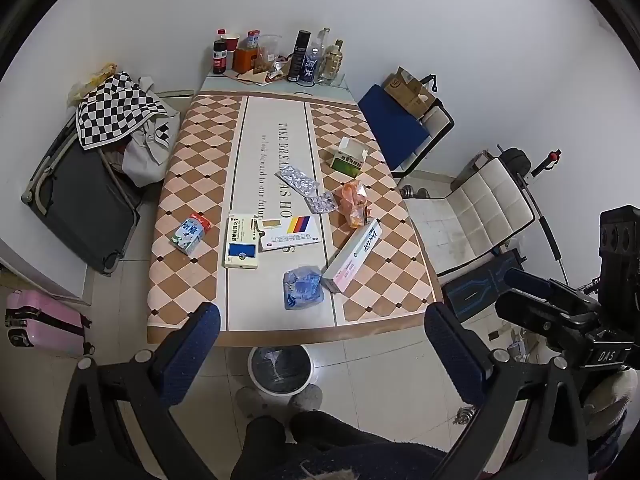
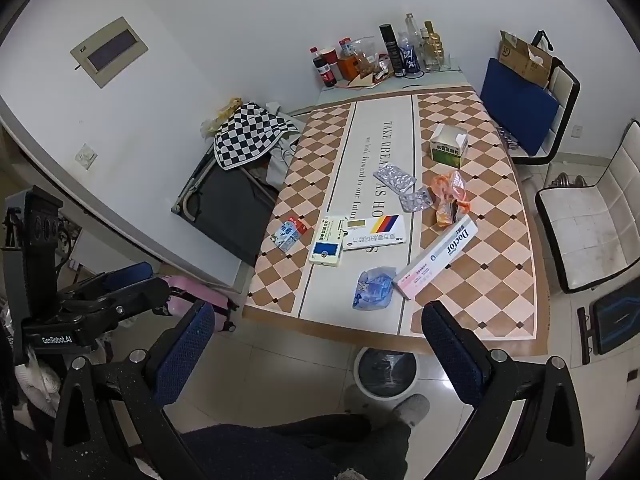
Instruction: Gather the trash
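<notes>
Progress: nothing collected yet, by the look of it; the table (image 1: pixel 192 184) is littered.
Trash: blue wrapper (image 1: pixel 302 287) nearest, pink box (image 1: pixel 352 256) at its 2 o'clock.
Bin (image 1: pixel 280 368): on the floor, 6 o'clock of the table.
Tools: left gripper (image 1: pixel 322 354) and right gripper (image 2: pixel 318 350) spread wide, holding nothing.

Trash on the table: crumpled blue plastic wrapper (image 1: pixel 303 287) near the front edge, touching the long pink-white "Doctor" box (image 1: pixel 352 256); flat medicine boxes (image 1: pixel 289 231) and a small milk carton (image 1: pixel 191 233) on its side lie left of them. Further back: orange wrapper (image 1: pixel 353 203), two blister packs (image 1: pixel 299 179), open green box (image 1: pixel 349 157). White bin (image 1: pixel 279 369) with black liner stands on the floor just below the front edge.
</notes>
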The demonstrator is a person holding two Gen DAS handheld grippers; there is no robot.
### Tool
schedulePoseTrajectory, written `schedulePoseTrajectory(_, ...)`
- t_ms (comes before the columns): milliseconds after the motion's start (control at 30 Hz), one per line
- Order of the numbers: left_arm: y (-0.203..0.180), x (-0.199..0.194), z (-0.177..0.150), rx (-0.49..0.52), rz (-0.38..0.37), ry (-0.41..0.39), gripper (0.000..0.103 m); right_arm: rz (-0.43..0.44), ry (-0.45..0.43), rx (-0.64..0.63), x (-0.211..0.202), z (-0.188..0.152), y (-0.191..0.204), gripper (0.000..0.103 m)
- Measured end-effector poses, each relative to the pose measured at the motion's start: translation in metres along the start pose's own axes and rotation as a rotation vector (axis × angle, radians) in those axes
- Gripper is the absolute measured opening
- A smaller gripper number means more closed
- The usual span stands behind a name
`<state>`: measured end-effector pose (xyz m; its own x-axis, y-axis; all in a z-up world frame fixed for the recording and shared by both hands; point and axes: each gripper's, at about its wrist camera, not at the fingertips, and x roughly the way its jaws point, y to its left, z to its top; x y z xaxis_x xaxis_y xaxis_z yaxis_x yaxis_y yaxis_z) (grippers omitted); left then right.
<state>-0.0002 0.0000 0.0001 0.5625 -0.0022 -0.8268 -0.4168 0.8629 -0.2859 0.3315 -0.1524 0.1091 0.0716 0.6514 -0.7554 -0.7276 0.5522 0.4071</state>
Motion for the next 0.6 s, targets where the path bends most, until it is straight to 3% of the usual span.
schedulePoseTrajectory(600, -0.017, 0.003, 0.004, 0.005, -0.031, 0.000, 0.103, 0.013, -0.011, 0.000, -0.007, -0.005, -0.005, 0.103)
